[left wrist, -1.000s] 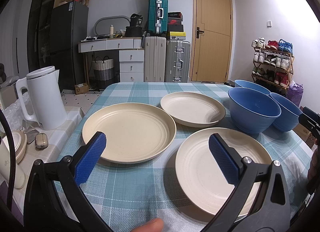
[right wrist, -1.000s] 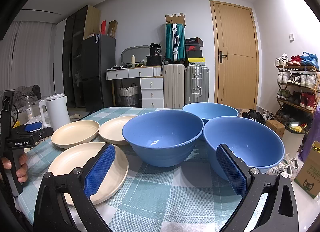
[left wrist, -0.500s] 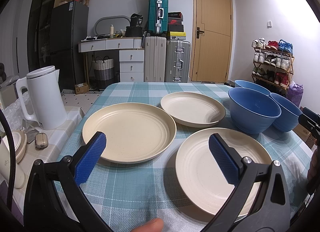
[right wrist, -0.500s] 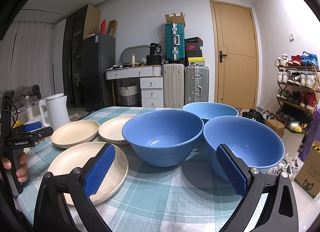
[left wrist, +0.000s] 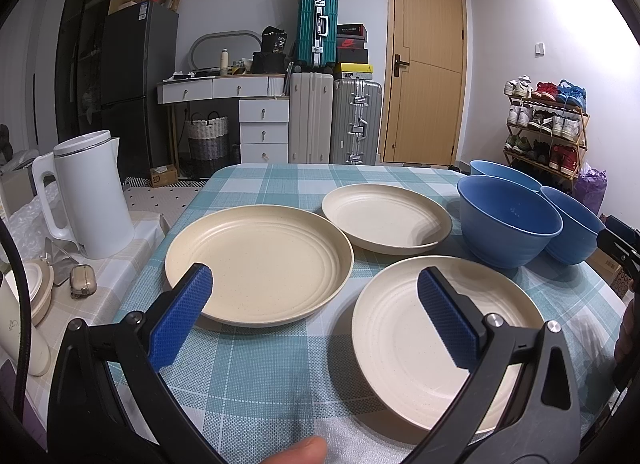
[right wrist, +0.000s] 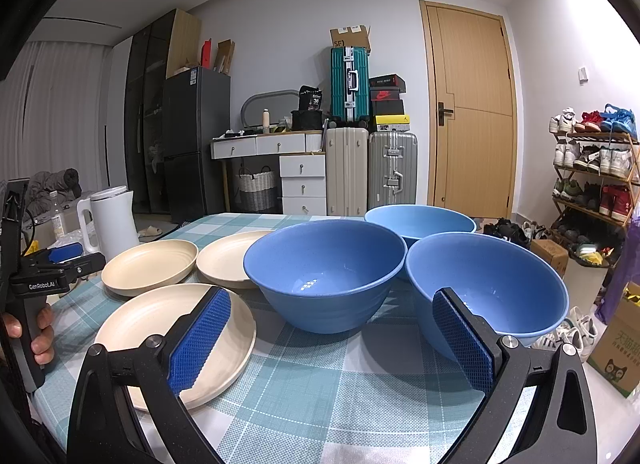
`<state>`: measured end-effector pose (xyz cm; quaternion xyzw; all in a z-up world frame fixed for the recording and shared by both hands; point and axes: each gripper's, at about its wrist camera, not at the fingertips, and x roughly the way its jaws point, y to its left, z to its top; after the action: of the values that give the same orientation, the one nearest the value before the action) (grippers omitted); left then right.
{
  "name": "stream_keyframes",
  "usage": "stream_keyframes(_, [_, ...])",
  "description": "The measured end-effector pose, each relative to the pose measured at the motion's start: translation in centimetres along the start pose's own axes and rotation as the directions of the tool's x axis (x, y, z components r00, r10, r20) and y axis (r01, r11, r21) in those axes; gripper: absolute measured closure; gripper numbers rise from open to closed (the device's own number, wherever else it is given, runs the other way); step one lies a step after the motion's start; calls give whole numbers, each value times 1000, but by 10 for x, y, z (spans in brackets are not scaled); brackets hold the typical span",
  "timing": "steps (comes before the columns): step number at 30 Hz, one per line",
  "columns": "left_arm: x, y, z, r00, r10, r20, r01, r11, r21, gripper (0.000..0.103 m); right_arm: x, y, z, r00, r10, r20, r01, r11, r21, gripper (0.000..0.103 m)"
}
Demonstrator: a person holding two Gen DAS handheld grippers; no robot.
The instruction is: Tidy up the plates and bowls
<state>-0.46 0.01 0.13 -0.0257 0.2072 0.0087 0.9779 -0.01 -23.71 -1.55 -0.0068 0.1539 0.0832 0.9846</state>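
A table covered with a teal-and-white checked cloth (left wrist: 280, 376) holds three round cream plates and three round blue bowls, all lying separately, none stacked.

From the left wrist view, the left gripper (left wrist: 316, 300) hovers above the near edge of the table with its jaws spread wide and nothing between its blue textured pads (left wrist: 180, 324). Ahead of it to the left lies the largest cream ribbed plate (left wrist: 260, 264). Just beside that, to the right and nearer, lies a second cream plate (left wrist: 400, 328), partly behind the right-hand pad. A third cream plate (left wrist: 386, 218) sits farther back, between the other two and the bowls. At the right side of the table, a deep blue bowl (left wrist: 510, 220) stands in front, with a second blue bowl (left wrist: 576, 232) to its right and a paler blue bowl (left wrist: 504, 176) behind.

From the right wrist view, the right gripper (right wrist: 332, 324) is also released and empty, facing the gap between the two nearer bowls, the centre one (right wrist: 324, 276) and the right one (right wrist: 486, 288). The left gripper (right wrist: 52, 264) shows at the far left, gripped by a hand (right wrist: 40, 336).

A white electric kettle (left wrist: 86, 196) stands on a side surface left of the table.
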Motion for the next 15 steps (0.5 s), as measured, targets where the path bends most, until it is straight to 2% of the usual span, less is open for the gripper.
stream_keyframes(15, [1, 1, -2, 1000, -4, -8, 4, 1000, -11, 1, 8, -4, 1, 999, -34, -38, 33, 999, -12, 0])
